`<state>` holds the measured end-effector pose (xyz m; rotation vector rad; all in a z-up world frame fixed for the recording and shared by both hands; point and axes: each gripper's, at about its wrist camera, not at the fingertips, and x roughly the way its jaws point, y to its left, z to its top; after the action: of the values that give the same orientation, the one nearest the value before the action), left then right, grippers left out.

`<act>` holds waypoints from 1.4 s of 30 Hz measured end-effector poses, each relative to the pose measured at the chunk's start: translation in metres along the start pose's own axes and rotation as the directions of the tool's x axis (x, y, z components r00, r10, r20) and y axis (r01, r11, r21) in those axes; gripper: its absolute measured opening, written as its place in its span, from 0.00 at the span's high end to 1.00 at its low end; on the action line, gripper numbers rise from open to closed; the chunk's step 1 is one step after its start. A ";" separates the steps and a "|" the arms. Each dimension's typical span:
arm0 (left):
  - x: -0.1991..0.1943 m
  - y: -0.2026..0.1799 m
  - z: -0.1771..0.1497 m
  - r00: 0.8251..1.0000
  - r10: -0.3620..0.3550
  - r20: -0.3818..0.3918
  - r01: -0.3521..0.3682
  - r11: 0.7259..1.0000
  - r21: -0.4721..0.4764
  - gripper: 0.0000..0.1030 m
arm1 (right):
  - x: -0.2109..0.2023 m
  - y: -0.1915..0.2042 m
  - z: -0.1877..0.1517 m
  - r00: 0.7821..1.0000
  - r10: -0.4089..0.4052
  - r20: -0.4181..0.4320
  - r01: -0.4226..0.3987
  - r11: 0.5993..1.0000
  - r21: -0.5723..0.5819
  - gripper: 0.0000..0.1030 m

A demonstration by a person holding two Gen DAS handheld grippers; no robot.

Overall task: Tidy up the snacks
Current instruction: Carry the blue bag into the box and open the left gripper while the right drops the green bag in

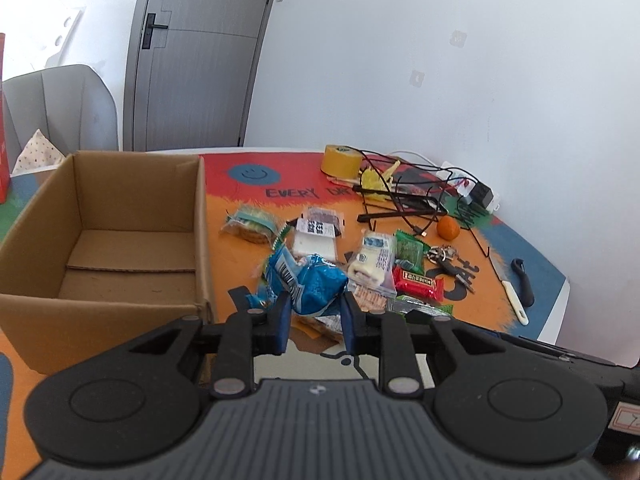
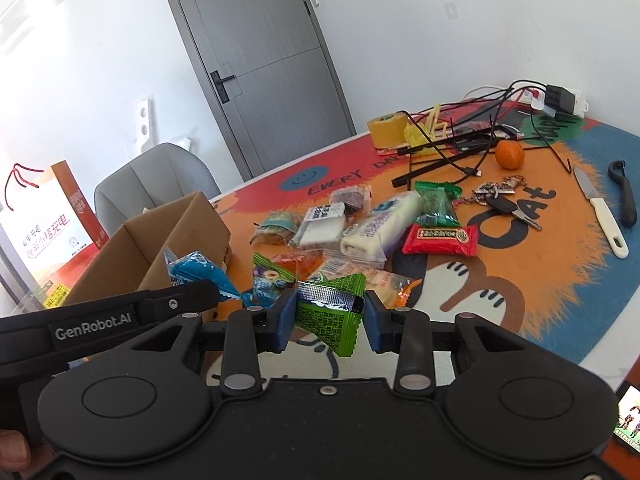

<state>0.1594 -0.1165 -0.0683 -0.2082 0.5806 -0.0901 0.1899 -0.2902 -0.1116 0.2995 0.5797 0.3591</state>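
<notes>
Home room, grey door [image 1: 192, 56], padded chair [image 2: 156, 184], cartoon table mat [image 2: 560, 280], keys [image 2: 500, 200]

- Left hand-held gripper [image 1: 314, 312]: tilted downward, blue pads pinched on a blue snack packet [image 1: 308, 286].
- Right hand-held gripper [image 2: 330, 316]: tilted downward, pads clamped on a green snack packet [image 2: 330, 316].
- Fingertip [image 2: 12, 452] visible at lower left corner.

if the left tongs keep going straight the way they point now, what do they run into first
Probably the loose snack pile: the left tongs, shut on a blue snack packet, aim down over the white roll packet and clear wrapped cake, beside the cardboard box. Depth is uncertain.
</notes>
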 end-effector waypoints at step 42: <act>-0.046 0.131 0.035 0.979 0.182 0.096 -0.163 0.970 -0.179 0.72 | 0.032 0.130 0.029 0.986 0.167 0.002 -0.165 0.978 -0.128 0.65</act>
<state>0.1436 0.0238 -0.0441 -0.3258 0.4925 0.1399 0.2004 -0.1653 -0.0550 0.2273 0.5180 0.5530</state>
